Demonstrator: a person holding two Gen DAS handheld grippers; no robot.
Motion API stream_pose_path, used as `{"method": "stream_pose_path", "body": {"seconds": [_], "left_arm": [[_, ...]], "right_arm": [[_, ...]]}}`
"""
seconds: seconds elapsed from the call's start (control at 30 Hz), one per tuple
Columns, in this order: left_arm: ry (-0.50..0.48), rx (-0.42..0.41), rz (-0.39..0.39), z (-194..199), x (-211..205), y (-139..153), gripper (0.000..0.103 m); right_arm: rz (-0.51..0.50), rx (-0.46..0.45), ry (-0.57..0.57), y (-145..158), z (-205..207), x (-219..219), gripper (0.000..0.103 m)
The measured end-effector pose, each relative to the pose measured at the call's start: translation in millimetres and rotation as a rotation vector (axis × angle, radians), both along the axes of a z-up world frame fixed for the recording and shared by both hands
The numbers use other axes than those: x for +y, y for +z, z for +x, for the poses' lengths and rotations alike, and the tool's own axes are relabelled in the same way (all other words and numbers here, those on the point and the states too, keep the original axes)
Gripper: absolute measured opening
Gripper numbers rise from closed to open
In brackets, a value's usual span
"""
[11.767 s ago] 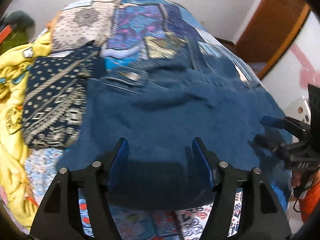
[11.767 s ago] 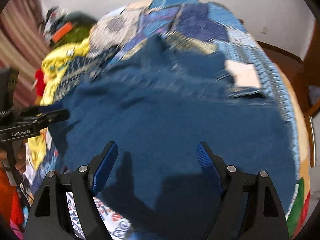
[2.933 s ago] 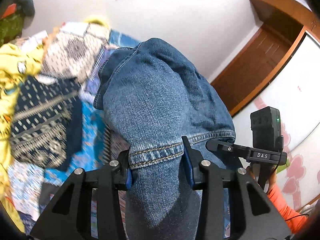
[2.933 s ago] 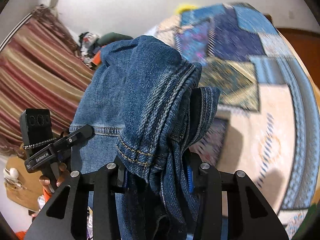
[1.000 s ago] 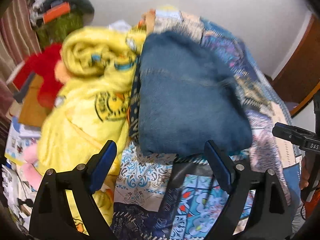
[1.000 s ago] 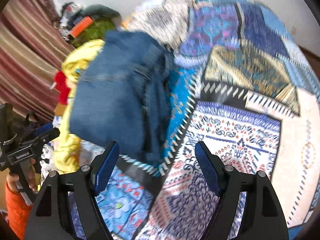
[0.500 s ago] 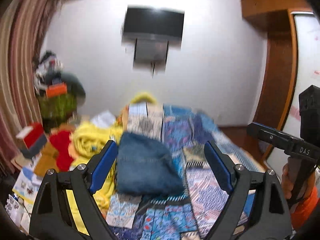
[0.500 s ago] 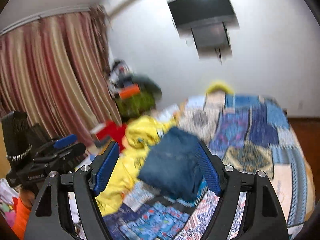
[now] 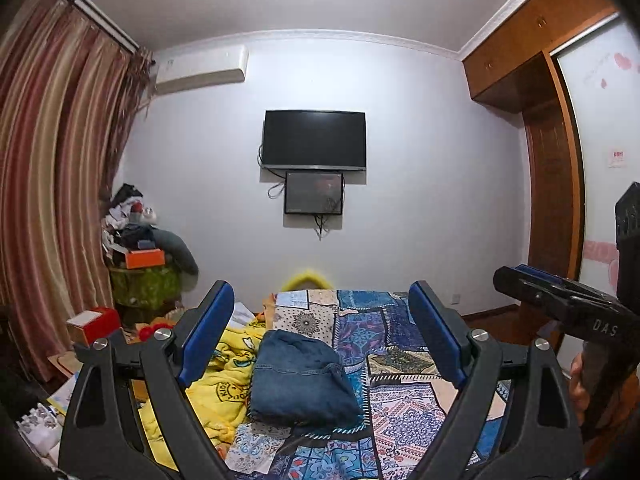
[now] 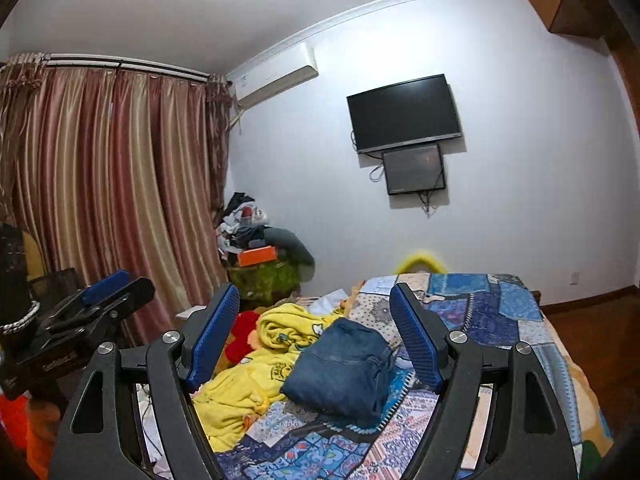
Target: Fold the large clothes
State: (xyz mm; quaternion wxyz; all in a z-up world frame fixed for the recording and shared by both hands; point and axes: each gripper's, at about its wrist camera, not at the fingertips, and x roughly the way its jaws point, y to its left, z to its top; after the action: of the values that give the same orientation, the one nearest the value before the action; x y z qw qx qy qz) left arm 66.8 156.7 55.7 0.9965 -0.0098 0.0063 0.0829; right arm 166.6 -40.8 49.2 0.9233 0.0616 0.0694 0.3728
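The folded blue jeans point(image 9: 302, 380) lie as a compact bundle on the patchwork bedspread point(image 9: 400, 364), left of the bed's middle. They also show in the right wrist view point(image 10: 342, 368). My left gripper point(image 9: 320, 336) is open and empty, held well back from the bed and above it. My right gripper point(image 10: 316, 338) is open and empty too, equally far back. The right gripper shows at the right edge of the left wrist view point(image 9: 560, 304), and the left gripper shows at the left edge of the right wrist view point(image 10: 96, 300).
A crumpled yellow garment point(image 9: 224, 376) lies against the jeans' left side, with a red soft toy point(image 10: 242, 336) beyond it. A cluttered stand point(image 9: 140, 272) is by the striped curtain point(image 9: 48, 200). A TV point(image 9: 314, 140) hangs on the far wall. A wooden wardrobe point(image 9: 552, 200) stands right.
Both grippers released the jeans earlier and have pulled back and tilted up from the bed. The jeans bundle now looks smaller and lower in both views, and the room has come into sight.
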Motion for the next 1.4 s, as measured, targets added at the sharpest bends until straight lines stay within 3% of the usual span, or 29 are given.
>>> {"method": "stream_pose_path", "body": {"seconds": [0.03, 0.1, 0.23, 0.57, 1.4], "left_arm": [[0.006, -0.004, 0.001, -1.7, -2.6, -1.3, 0.097], [0.009, -0.007, -0.005, -4.2, -6.5, -3.7, 0.102], [0.029, 0.015, 0.008, -2.5, -13.7, -8.2, 0.102], [0.021, 0.022, 0.001, -5.4, -18.2, -14.1, 0.102], [0.019, 0.043, -0.009, 7.4, -13.3, -20.1, 0.103]], "right_arm": [[-0.008, 0.004, -0.009, -1.4, -0.6, 0.4, 0.077], [-0.022, 0.006, -0.030, -2.0, -0.8, 0.7, 0.094], [-0.021, -0.016, -0.080, -0.7, -4.5, -2.6, 0.103], [-0.028, 0.029, -0.095, -8.2, -4.9, -11.2, 0.103], [-0.055, 0.028, -0.104, -6.5, -11.2, -10.9, 0.103]]}}
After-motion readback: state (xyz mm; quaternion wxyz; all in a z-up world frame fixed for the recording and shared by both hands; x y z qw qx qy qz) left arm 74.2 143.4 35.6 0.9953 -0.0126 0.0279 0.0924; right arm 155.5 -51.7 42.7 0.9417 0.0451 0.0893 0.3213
